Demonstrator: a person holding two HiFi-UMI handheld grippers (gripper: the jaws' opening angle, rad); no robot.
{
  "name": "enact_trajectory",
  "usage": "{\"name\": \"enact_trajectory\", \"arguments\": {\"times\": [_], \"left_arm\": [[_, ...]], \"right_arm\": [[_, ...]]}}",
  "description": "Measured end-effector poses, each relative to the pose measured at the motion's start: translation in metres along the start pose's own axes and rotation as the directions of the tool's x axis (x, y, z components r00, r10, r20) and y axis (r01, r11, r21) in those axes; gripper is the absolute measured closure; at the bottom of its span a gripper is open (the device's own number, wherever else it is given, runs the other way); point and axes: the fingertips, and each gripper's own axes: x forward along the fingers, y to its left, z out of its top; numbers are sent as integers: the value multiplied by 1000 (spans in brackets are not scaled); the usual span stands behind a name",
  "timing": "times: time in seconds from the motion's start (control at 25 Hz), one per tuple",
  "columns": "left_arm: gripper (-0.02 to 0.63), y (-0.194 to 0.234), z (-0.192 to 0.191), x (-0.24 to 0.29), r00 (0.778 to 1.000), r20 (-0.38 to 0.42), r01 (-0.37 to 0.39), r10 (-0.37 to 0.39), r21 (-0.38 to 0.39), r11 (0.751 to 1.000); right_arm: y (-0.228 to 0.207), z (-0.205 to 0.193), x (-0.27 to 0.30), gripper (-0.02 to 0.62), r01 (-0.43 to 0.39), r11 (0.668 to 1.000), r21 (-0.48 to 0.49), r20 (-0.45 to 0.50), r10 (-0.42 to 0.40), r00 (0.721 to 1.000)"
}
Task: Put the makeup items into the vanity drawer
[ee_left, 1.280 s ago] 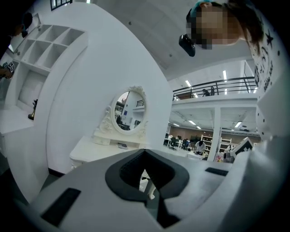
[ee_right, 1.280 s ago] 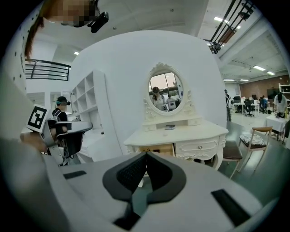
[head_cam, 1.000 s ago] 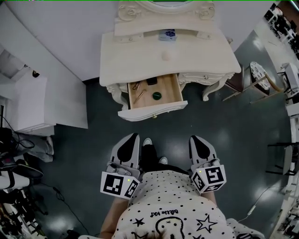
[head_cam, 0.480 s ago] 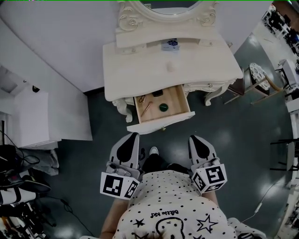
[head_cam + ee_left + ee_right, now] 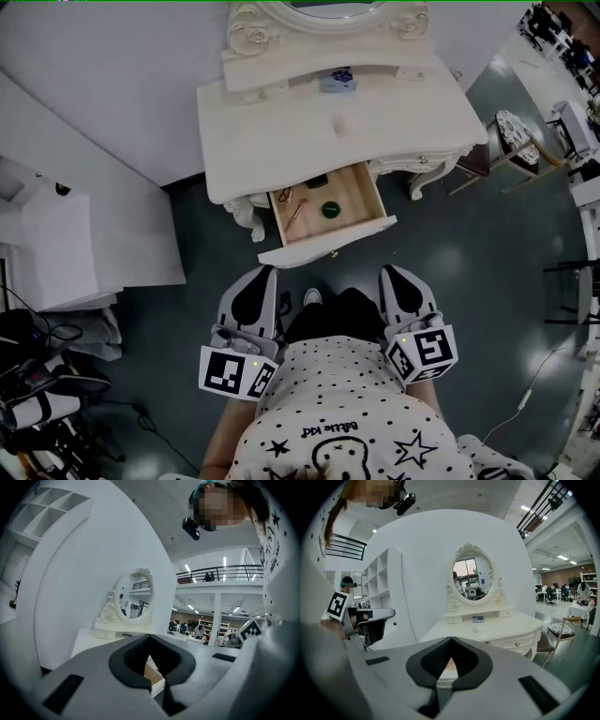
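Observation:
The cream vanity (image 5: 281, 131) stands ahead with its wooden drawer (image 5: 361, 192) pulled open. Inside lie a round green item (image 5: 330, 209), a slim brush (image 5: 295, 216), a small metal tool (image 5: 283, 196) and a black item (image 5: 317, 180). On the vanity top sit a small blue-and-white box (image 5: 337, 81) and a pale round item (image 5: 343, 123). My left gripper (image 5: 266, 272) and right gripper (image 5: 390, 272) are held close to the body, well short of the drawer. Both are shut with nothing in them. The left gripper (image 5: 149, 638) and right gripper (image 5: 451, 640) show the same in their own views.
A curved white wall (image 5: 112, 84) backs the vanity. A white cabinet (image 5: 56, 244) stands at the left with cables (image 5: 37, 394) below it. A chair (image 5: 511, 141) is to the vanity's right. Dark floor (image 5: 450, 253) lies between me and the drawer.
The vanity has shifted a little in the head view as the head moved. Both grippers have stayed shut by the body, and the drawer has stayed open.

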Motion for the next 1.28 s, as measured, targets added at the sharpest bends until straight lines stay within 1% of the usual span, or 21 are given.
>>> {"name": "enact_trajectory", "arguments": {"times": [0.24,0.52,0.64,0.8,1.0,1.12,1.28], "left_arm": [[604,4,-7,3,999,-25,-24,23,-19,1000],[604,19,-7,24,994,-45,-102,101,-25,994],[604,25,-3,43,989,-36,-143,142,-29,989],[604,25,0,74,984,-25,-179,178,-39,983],[604,14,6,112,979,-4,-202,202,-47,978],[604,7,10,130,976,11,-218,219,-43,975],[604,1,10,142,965,22,-262,263,-38,964]], "right_arm": [[-3,-1,14,586,-17,1000,7,-18,17,1000],[-17,4,51,586,-81,997,11,-59,81,995],[-32,11,70,586,-109,994,9,-70,110,991],[-58,23,94,586,-138,990,6,-77,138,987],[-90,40,117,586,-183,983,-21,-86,181,980],[-107,48,129,586,-200,980,-15,-77,199,977],[-119,54,142,586,-252,967,-27,-81,249,965]]}}
